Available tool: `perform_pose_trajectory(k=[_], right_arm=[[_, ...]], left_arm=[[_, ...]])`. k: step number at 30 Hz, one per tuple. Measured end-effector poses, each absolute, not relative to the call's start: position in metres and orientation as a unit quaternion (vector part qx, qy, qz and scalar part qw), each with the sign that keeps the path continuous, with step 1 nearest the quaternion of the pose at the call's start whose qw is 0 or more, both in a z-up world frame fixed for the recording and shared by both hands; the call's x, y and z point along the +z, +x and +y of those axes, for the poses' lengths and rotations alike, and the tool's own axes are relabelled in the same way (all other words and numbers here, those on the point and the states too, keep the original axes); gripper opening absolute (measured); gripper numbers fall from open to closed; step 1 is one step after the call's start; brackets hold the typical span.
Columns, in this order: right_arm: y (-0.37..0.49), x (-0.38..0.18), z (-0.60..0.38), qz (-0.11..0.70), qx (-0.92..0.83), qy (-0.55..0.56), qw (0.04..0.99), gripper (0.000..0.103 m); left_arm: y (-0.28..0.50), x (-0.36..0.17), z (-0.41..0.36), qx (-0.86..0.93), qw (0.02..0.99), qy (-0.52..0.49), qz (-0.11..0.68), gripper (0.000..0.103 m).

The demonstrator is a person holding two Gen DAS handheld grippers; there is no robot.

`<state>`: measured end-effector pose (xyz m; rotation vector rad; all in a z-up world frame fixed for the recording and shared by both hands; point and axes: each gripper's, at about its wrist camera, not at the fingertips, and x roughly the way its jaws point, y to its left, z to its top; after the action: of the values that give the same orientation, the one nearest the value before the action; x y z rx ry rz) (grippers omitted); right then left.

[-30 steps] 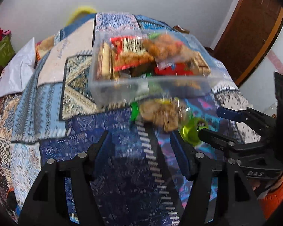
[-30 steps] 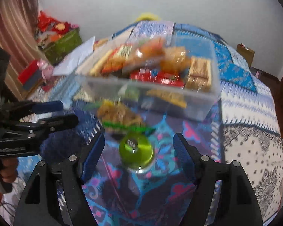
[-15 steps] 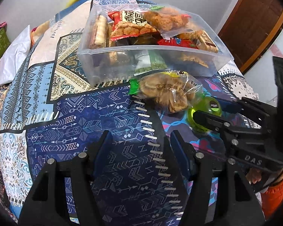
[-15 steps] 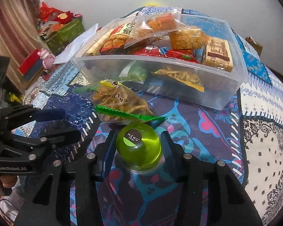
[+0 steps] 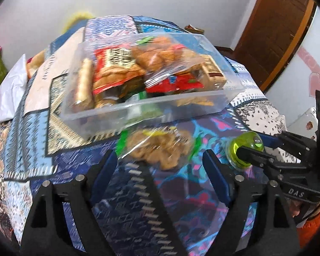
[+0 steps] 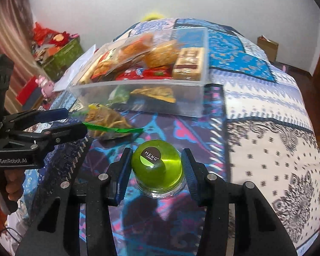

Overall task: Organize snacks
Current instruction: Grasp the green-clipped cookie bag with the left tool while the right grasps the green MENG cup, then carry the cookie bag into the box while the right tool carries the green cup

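Note:
A clear plastic bin [image 5: 181, 104] [image 6: 160, 104] full of snack packets stands on the patterned bedspread. In front of it lies a clear bag of fried snacks [image 5: 160, 147] [image 6: 106, 123] with green ends. My left gripper [image 5: 160, 168] is open, its fingers on either side of the bag's near end. My right gripper [image 6: 157, 170] is shut on a green jelly cup [image 6: 156, 168] [image 5: 247, 147] with a round black label, lifted slightly off the bedspread.
The bed [image 6: 266, 128] fills both views, with a white wall behind. A green box [image 6: 61, 57] with red items and a pink toy [image 6: 45, 85] sit at the left. A brown door [image 5: 277, 32] is at the right.
The right fingers closed on the green jelly cup and raised it a little. My left gripper moved up to the snack bag, its open fingers now beside it.

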<state>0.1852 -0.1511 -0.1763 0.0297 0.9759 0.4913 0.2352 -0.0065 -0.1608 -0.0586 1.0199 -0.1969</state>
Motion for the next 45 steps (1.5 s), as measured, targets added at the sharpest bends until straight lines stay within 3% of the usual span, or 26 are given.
perform_pose_trajectory(k=[12,20,24,29,31,34,41,45], right_arm=[[0.187,-0.175,-0.16,0.458,0.234,0.032,0.857,0.044],[0.187,-0.175,-0.161,0.457,0.236,0.04,0.857,0.043],[0.185,-0.174,-0.159,0.457,0.237,0.04,0.856,0.043],[0.183,-0.171,-0.156,0.455,0.241,0.046,0.856,0.043],[0.182,-0.167,-0.155,0.451,0.246,0.051,0.856,0.035],[0.181,-0.158,-0.153,0.441,0.251,0.054,0.86,0.033],[0.178,-0.153,-0.147,0.44,0.248,0.034,0.863,0.034],[0.176,-0.158,-0.149,0.451,0.25,0.041,0.856,0.034]], left_arm=[[0.276,-0.197,-0.032,-0.045,0.857,0.001,0.513,0.091],[0.264,-0.205,-0.01,-0.064,0.862,-0.035,0.502,0.091],[0.243,-0.205,-0.005,-0.061,0.869,-0.004,0.491,0.088],[0.212,-0.196,0.002,-0.066,0.874,0.009,0.482,0.071],[0.207,-0.191,0.007,-0.07,0.872,-0.003,0.484,0.066],[0.198,-0.184,0.012,-0.079,0.873,-0.01,0.48,0.065],[0.182,-0.153,0.009,-0.085,0.89,0.022,0.447,0.069],[0.179,-0.145,0.018,-0.086,0.89,0.017,0.447,0.084]])
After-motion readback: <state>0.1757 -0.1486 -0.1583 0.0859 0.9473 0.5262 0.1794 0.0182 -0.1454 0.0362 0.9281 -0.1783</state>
